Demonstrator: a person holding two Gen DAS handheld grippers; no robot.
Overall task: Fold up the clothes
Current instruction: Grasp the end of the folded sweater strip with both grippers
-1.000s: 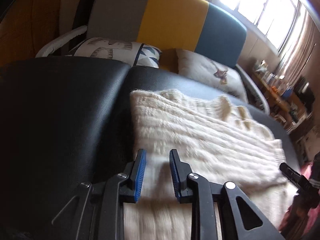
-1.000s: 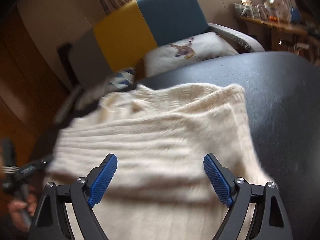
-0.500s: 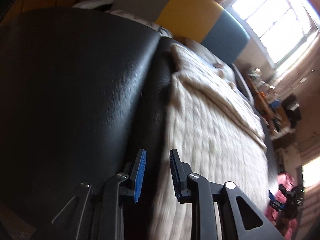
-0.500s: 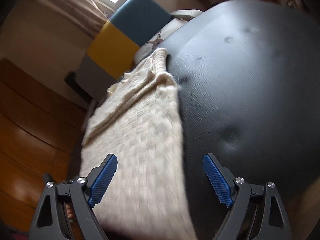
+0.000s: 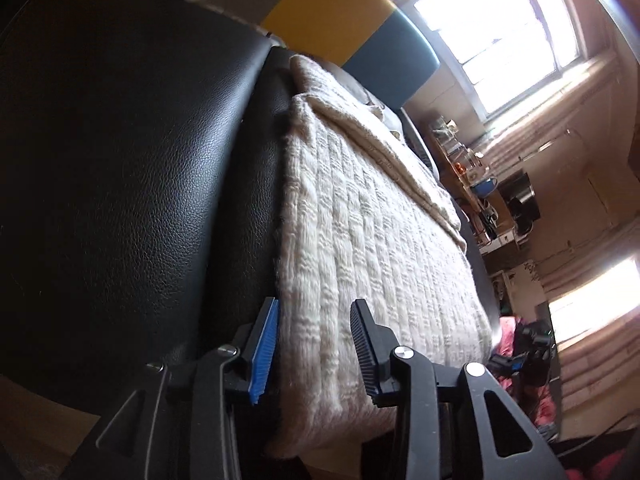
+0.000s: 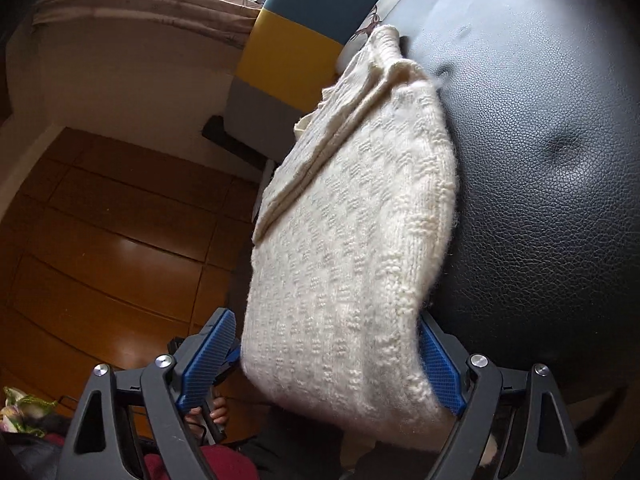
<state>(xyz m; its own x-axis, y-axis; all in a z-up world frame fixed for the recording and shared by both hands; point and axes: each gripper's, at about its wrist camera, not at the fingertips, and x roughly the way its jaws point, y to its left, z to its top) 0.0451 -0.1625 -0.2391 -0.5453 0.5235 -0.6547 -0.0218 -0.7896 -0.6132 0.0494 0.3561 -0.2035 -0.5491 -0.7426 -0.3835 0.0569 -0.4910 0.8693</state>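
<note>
Between the blue pads of the left gripper (image 5: 314, 354) sits the near left edge of a cream knitted sweater (image 5: 372, 240). Its jaws stand part-way apart, with the knit in the gap; whether the pads already press on it I cannot tell. The right gripper (image 6: 326, 364) is spread wide, straddling the near right corner of the same sweater (image 6: 348, 240), the fabric filling the span between its pads; contact there is also unclear.

Outward from both tools, the sweater lies along a black leather cushion (image 5: 120, 160), its near end hanging over the cushion's front edge. At the far end a flap, probably a sleeve or an earlier fold, lies doubled over the body. Beyond it stands a chair back (image 5: 344, 16) in yellow and blue panels, and a bright window (image 5: 500, 28) fills the far right. A wooden floor (image 6: 100, 240) shows to the left in the right wrist view.

The garment looks partly folded lengthwise already, so the step in hand seems to be taking hold of the near hem at both corners. The next move likely calls for closing both tools firmly on the thick knit, then lifting together and carrying the hem evenly to the far end.
</note>
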